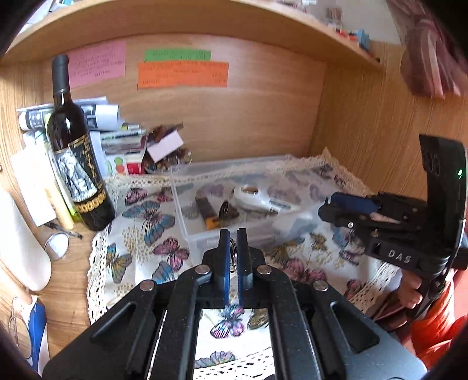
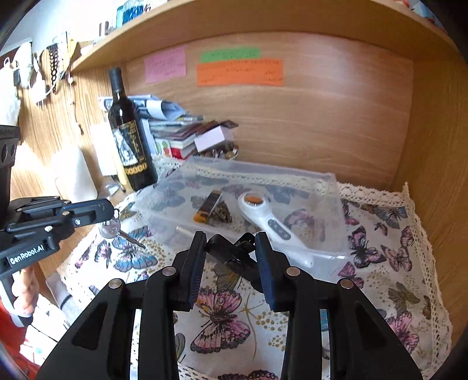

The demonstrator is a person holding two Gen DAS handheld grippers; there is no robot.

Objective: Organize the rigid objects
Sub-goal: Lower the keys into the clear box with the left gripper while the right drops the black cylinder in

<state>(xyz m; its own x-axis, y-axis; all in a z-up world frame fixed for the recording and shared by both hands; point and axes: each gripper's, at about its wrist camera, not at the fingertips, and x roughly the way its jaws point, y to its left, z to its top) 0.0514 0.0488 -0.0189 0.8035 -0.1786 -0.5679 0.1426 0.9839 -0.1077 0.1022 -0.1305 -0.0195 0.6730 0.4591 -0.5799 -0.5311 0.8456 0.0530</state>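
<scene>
A clear plastic bin (image 2: 321, 187) stands on the butterfly cloth (image 2: 222, 315). In it lie a white handheld device (image 2: 272, 222), an orange-and-black lighter (image 2: 207, 206) and a dark pine-cone-like piece (image 2: 220, 216). My left gripper (image 1: 233, 233) is shut on a key ring; the keys (image 2: 112, 229) hang from it above the cloth, left of the bin. It also shows in the right wrist view (image 2: 109, 209). My right gripper (image 2: 229, 242) holds a black clip-like object (image 2: 234, 255) between its pads, just before the bin's front wall. It shows at the right in the left wrist view (image 1: 329, 204).
A dark wine bottle (image 2: 131, 137) stands left of the bin, before a pile of papers and books (image 2: 172, 125). Wooden walls close the back and right (image 2: 433, 140); a shelf (image 2: 234, 20) runs overhead. A metal ring and pen (image 1: 58, 236) lie on the desk at the left.
</scene>
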